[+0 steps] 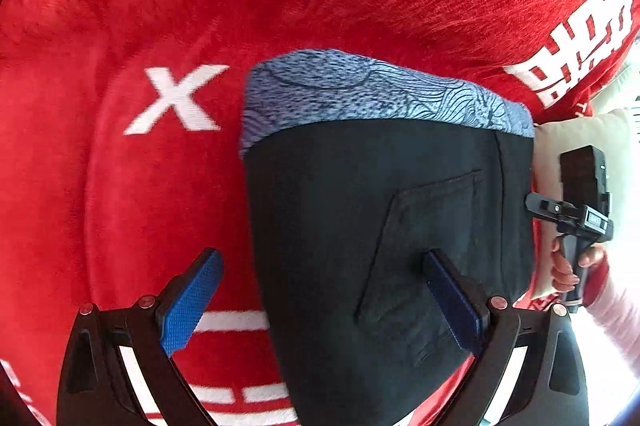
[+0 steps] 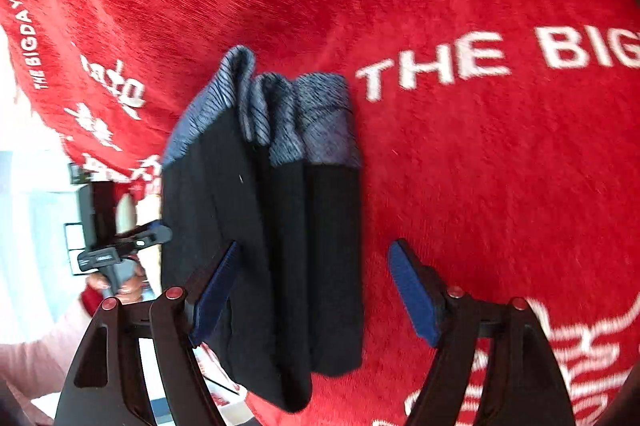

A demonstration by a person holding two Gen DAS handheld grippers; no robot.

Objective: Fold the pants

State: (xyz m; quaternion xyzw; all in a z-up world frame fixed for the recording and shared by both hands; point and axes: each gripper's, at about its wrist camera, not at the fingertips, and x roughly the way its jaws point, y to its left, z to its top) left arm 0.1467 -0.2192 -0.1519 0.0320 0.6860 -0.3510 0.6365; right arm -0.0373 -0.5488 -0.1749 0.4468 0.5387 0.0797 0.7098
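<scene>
A red plush blanket [image 1: 120,26] with white lettering covers the whole surface under the work; what it is spread on cannot be told. A white "X" [image 1: 178,100] lies just left of the garment in the left wrist view, and the words "THE BIG" [image 2: 496,58] run to the right of it in the right wrist view. A pale cushion [image 1: 580,134] shows at the blanket's far edge, partly hidden behind the other tool. Nothing lies on top of the garment, and only the claws are close to it. The pants [image 1: 360,206] lie on the blanket, folded into a narrow stack of several layers; they are black, with a blue-grey patterned waistband [image 1: 380,94] at the far end and a patch pocket [image 1: 424,238] facing up. In the right wrist view the layers show as long parallel folds [image 2: 288,246], the waistband [image 2: 276,114] bunched and uneven. The left claw [image 1: 324,306] stands wide, one blue pad over the blanket and the other over the black cloth, with the garment's left edge between them and no pad pressing on it. The right claw [image 2: 316,300] is also wide, straddling the stack's right edge with no grip. A hand [image 1: 568,266] in a pale sleeve [image 1: 616,310] holds the right tool's handle.
</scene>
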